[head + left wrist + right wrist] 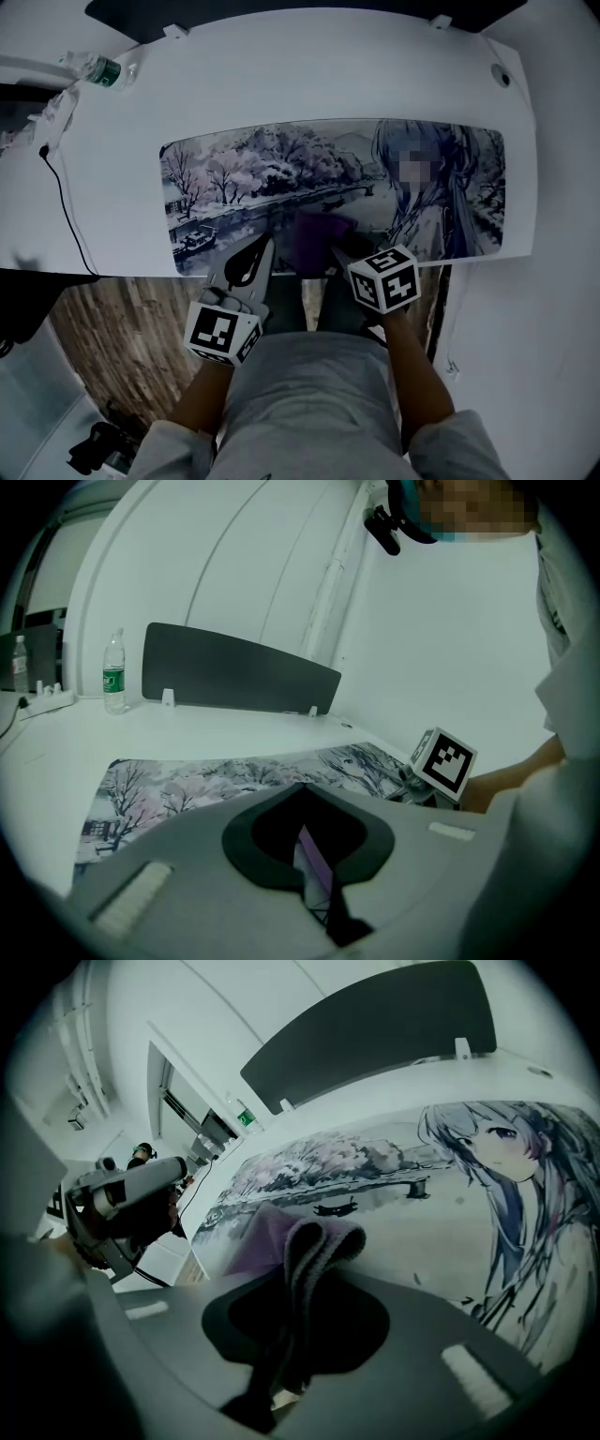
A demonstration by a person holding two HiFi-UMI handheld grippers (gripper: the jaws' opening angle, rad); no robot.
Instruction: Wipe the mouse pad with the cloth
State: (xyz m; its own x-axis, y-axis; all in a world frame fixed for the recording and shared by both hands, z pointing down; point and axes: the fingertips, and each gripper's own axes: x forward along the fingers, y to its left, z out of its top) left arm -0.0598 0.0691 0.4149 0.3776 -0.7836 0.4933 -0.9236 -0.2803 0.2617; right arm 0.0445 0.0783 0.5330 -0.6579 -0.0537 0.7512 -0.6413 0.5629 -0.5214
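A long mouse pad printed with a winter scene and a drawn figure lies across the white desk. My right gripper is shut on a purple cloth at the pad's near edge. In the right gripper view the folded cloth bulges up out of the right gripper, just above the pad. My left gripper hovers shut just left of the cloth, at the pad's near edge. In its own view the left gripper has its jaws together, with a purple sliver of cloth in the slit.
A water bottle lies at the desk's far left corner, standing upright in the left gripper view. A dark panel runs along the desk's back edge. A black cable trails over the left side. Wooden floor shows below the desk's front edge.
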